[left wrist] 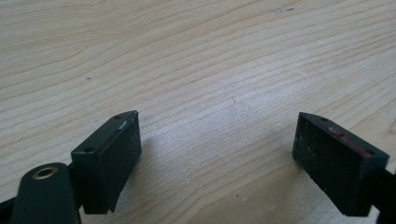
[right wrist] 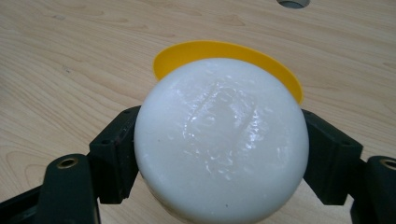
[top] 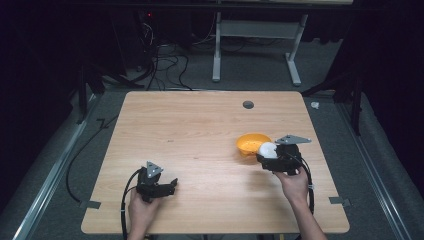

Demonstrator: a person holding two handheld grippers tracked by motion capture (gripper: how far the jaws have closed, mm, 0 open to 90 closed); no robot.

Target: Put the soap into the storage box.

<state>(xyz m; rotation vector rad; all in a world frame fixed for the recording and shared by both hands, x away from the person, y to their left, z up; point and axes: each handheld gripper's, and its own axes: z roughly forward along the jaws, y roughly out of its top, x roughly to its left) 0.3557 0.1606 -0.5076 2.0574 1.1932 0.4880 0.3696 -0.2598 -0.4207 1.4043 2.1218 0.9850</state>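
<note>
We note right gripper (right wrist: 219, 154) clamped on glossy white round ball (right wrist: 222, 140), approx. at yellow plastic bowl (top: 251, 142); placement pending. Left gripper (left wrist: 229, 158) open, idle.

A light wooden tabletop (top: 200, 150) with visible grain is placed on a grey carpeted floor (top: 250, 70). A round grey cable hole (top: 248, 104) is seen in the tabletop toward 12 o'clock. Beyond it, at 12 o'clock, the white legs of a metal frame (top: 217, 50) are seen. Black cables (top: 165, 60) are spread on the floor at 11 o'clock. The surroundings are kept dark, and a metal rail (top: 50, 180) is laid along the floor at 9 o'clock.
</note>
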